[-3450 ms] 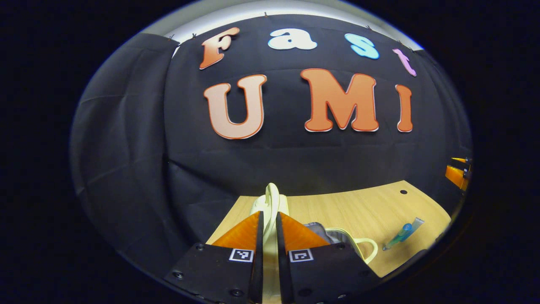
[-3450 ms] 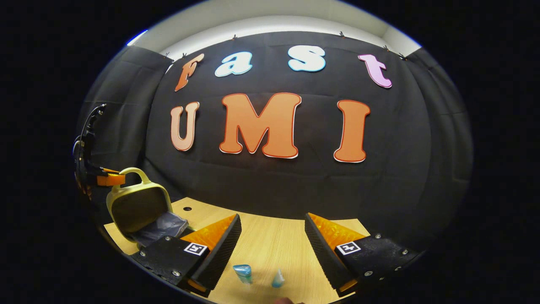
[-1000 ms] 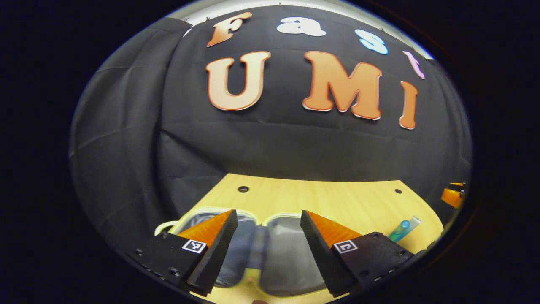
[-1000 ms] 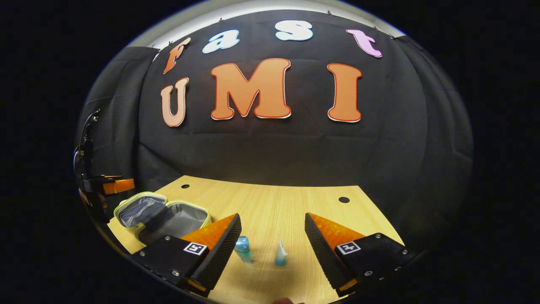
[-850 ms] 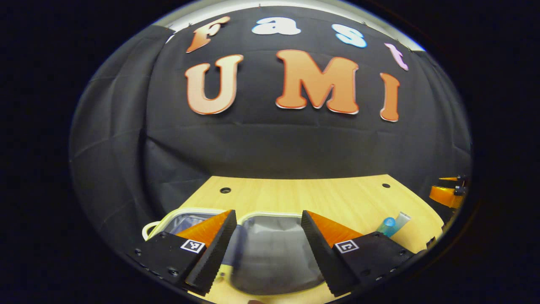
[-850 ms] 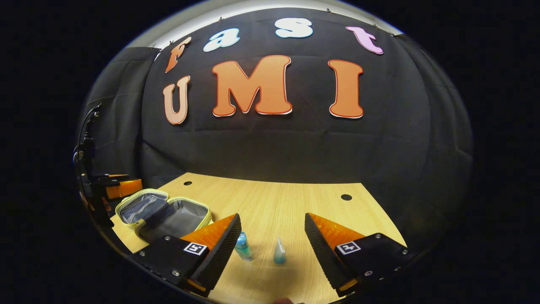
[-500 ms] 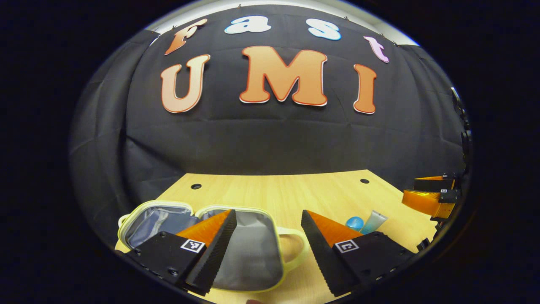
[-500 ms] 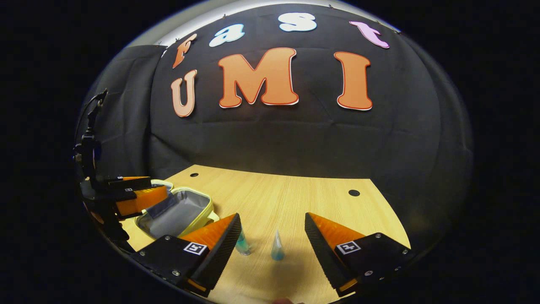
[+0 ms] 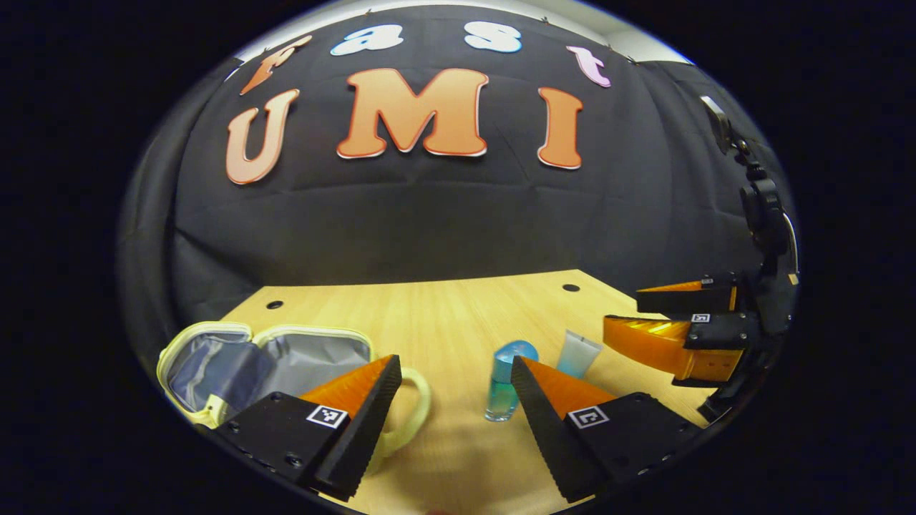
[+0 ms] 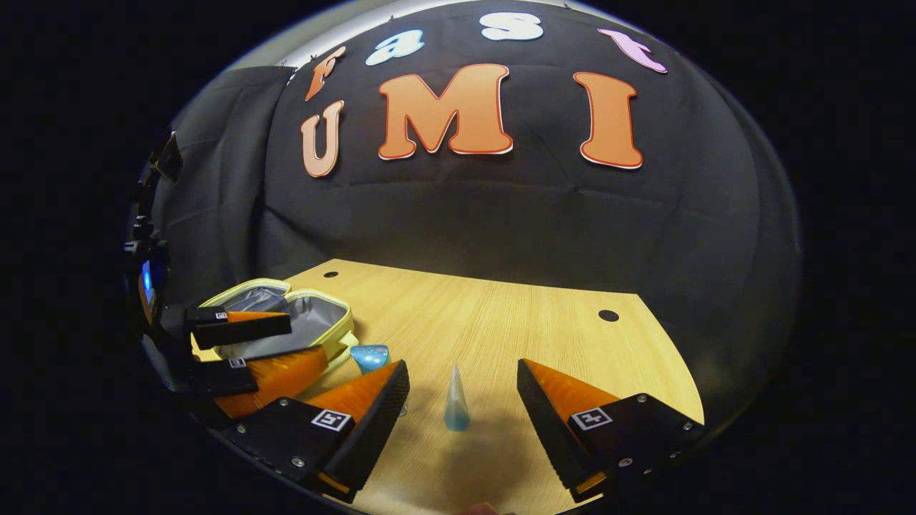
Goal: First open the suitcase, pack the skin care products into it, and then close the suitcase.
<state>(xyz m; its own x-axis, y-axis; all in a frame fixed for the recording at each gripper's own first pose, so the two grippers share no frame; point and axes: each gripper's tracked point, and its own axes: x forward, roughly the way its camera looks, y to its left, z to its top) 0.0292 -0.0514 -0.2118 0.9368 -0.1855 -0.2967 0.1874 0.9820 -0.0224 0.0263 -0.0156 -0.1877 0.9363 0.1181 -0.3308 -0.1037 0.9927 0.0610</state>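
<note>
Left gripper: fingers spread wide, holding nothing and touching nothing. It hangs above the tabletop. Between the fingers, toward the right one, stands a blue bottle, upright, its lower right side hidden behind that finger. Just beside the bottle, farther right, stands a pale tube, also upright.

Right gripper: fingers likewise spread wide, nothing between them in contact. In the right gripper view the pale tube stands upright in the gap, roughly centred and clear of both fingers. The blue bottle shows at the tip of the left finger, partly hidden by it; whether it touches the finger cannot be told.

Suitcase: a small yellow-edged case with grey lining, lying open and flat on the tabletop at the left, both halves up, a loop handle toward the bottle. It holds no product. In the right gripper view the left gripper hangs over the near edge of the suitcase.

Writing: square coded markers sit on each gripper body; no brand or label on the bottle or tube is legible.
</note>
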